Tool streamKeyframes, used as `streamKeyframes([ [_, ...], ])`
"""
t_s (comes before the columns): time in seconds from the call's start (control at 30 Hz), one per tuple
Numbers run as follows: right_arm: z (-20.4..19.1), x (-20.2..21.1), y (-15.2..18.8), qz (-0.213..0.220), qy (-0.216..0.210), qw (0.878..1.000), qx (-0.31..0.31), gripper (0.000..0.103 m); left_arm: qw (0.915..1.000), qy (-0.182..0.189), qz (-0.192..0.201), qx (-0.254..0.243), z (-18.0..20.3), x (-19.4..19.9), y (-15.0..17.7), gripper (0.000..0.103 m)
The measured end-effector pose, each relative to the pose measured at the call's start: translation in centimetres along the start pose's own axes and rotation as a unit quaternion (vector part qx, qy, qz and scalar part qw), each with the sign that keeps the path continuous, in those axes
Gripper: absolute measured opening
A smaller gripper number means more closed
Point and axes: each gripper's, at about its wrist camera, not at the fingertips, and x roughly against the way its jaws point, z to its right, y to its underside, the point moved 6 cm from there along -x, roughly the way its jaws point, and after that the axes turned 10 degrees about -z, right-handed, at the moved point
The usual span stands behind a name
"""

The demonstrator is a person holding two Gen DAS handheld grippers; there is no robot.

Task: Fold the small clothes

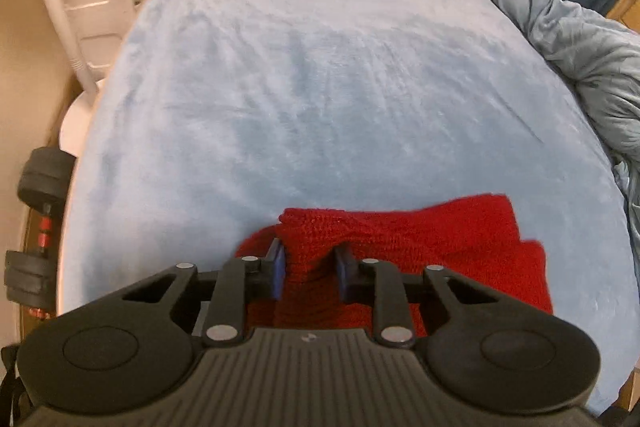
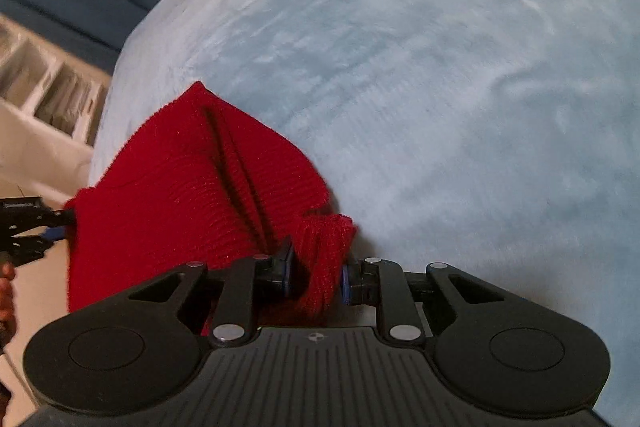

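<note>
Right now the left gripper (image 1: 308, 273) is clenched on a bunched edge of the red knit garment (image 1: 400, 239), with cloth pinched between its blue pads (image 1: 278, 273). Likewise the right gripper (image 2: 316, 277) grasps another gathered edge of the same garment, which stretches between the two tools, creased along its middle, above the near part of the light blue fleece bed cover (image 1: 300, 75). A crumpled grey-blue duvet (image 1: 580, 47) lies at the bed's right side, and a dumbbell (image 1: 36, 227) sits on the floor beside the bed.

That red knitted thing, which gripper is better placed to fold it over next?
Probably the right gripper: it pinches a bunched corner of the red knit garment, with bare blue blanket ahead. The left gripper grips the opposite edge and could simply anchor it.
</note>
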Motion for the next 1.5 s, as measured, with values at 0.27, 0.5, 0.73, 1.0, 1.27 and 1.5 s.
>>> streamKeyframes([
  [0.27, -0.5, 0.0, -1.2, -0.005, 0.007, 1.0, 0.005, 0.035, 0.9974, 0.016, 0.038, 0.058, -3.2, 1.4, 2.6, 0.02],
  [0.5, -0.5, 1.8, -2.1, 0.041, 0.058, 0.996, 0.05, 0.045, 0.9891, -0.097, 0.053, 0.098, -4.8, 1.4, 3.4, 0.093],
  [0.73, -5.1, 3.5, 0.2, 0.019, 0.014, 0.97, 0.244, 0.045, 0.9863, -0.141, 0.07, 0.049, -2.6, 5.1, 12.1, 0.1],
  [1.0, -6.0, 6.8, 3.0, 0.055, 0.075, 0.94, 0.328, 0.054, 0.9837, -0.147, 0.072, 0.074, 1.7, 8.4, 24.7, 0.103],
  [1.27, -5.0, 13.7, 10.6, 0.085, 0.088, 0.904, 0.411, 0.076, 0.978, -0.154, 0.127, 0.062, 7.1, 13.0, 31.7, 0.103],
  [1.5, -4.7, 15.3, 14.5, 0.086, 0.087, 0.901, 0.417, 0.076, 0.9719, -0.18, 0.149, 0.028, 11.0, 14.1, 33.3, 0.103],
])
